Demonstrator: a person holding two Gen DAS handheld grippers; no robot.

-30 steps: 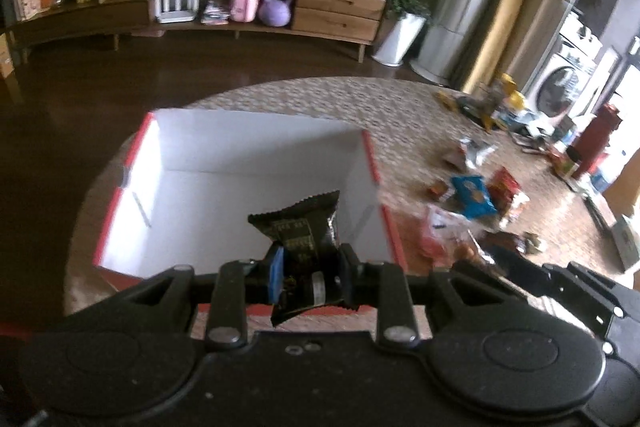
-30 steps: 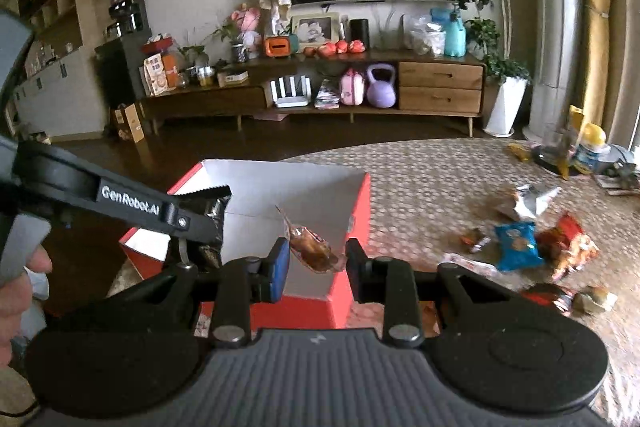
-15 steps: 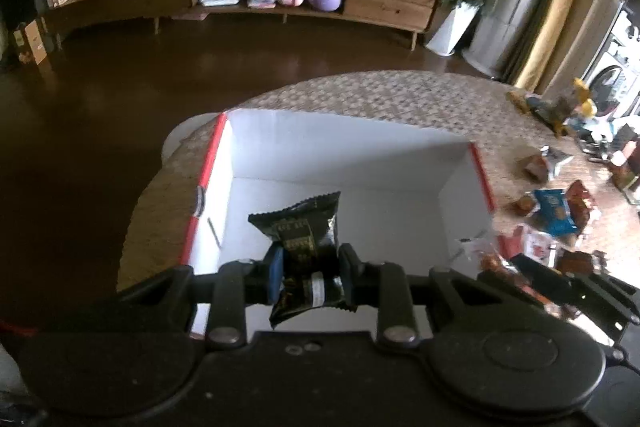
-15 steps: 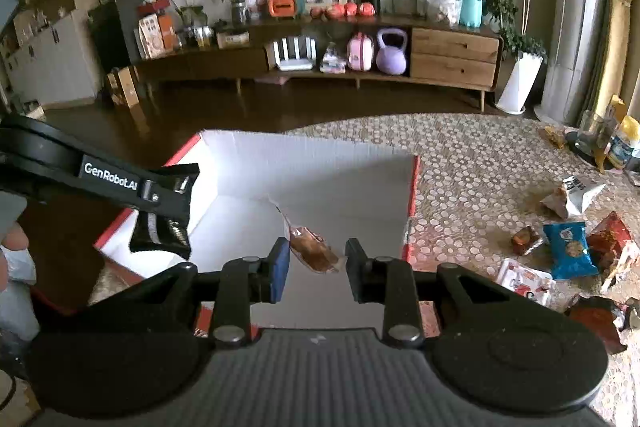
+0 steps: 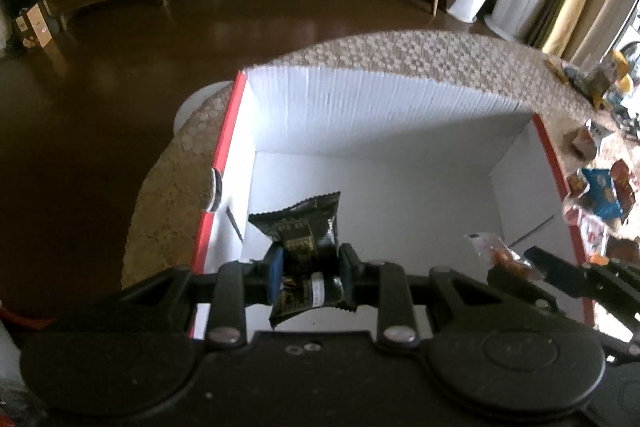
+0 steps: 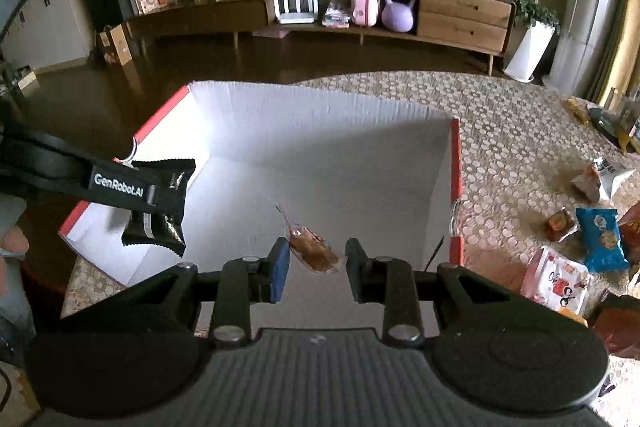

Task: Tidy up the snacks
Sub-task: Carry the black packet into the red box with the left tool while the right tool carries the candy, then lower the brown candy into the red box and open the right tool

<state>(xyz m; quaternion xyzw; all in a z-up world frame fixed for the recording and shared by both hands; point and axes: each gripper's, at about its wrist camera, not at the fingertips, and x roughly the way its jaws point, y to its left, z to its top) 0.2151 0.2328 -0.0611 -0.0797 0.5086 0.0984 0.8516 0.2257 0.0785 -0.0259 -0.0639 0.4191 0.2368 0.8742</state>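
Observation:
A white box with red edges (image 5: 400, 115) stands open on the round table; it also shows in the right wrist view (image 6: 320, 123). My left gripper (image 5: 310, 267) is shut on a black snack packet (image 5: 304, 227) and holds it over the box's near left part; that packet also shows in the right wrist view (image 6: 160, 203). My right gripper (image 6: 316, 263) has its jaws spread, and a clear packet with a brown snack (image 6: 312, 247) sits between them over the box, touching no pad that I can see. It also shows in the left wrist view (image 5: 496, 255).
Several loose snack packets (image 6: 592, 227) lie on the patterned tablecloth (image 6: 500, 131) right of the box. The table edge drops to a dark floor (image 5: 100, 87) on the left. A long sideboard (image 6: 320, 7) stands against the far wall.
Both grippers have moved forward and tilted down over the box. The right gripper's jaws have widened, and the clear packet now sits loose between them. The left gripper still grips the black packet.

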